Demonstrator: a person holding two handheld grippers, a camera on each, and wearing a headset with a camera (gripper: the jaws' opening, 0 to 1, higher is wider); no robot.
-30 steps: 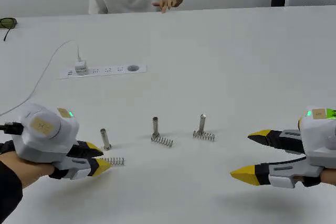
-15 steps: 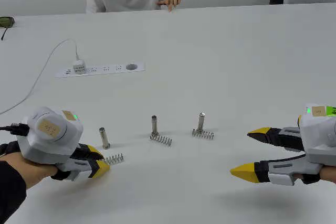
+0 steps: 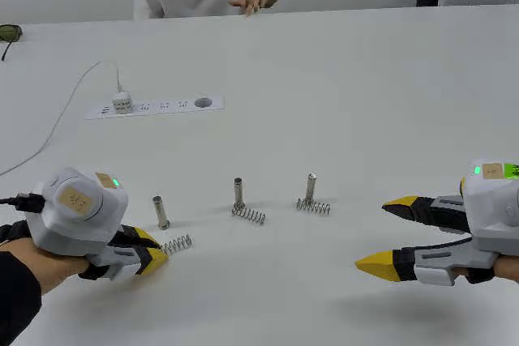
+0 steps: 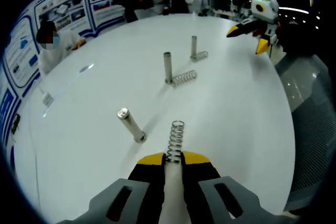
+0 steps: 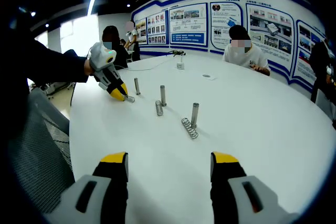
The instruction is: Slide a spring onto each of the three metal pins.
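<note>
Before poster wall [image 5: 220, 17] — white table [image 3: 365, 79], pins [image 3: 238, 192], spring [image 3: 177, 244]

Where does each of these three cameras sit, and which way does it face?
Head view: on the person's head, facing forward and down at the table; left gripper and right gripper show.
Left gripper view: on that gripper, facing along its jaws, shut on a spring.
Right gripper view: on that gripper, facing between its open jaws.
Shared: the three pins in all views.

Left gripper [image 3: 156, 250] and right gripper [image 3: 375, 237]: rounded white housings, each bearing tan stickers and a green lamp; black fingers [image 3: 381, 266] tipped yellow. Black cable [image 3: 19, 198] enters left housing; dark sleeve [image 3: 14, 304].
</note>
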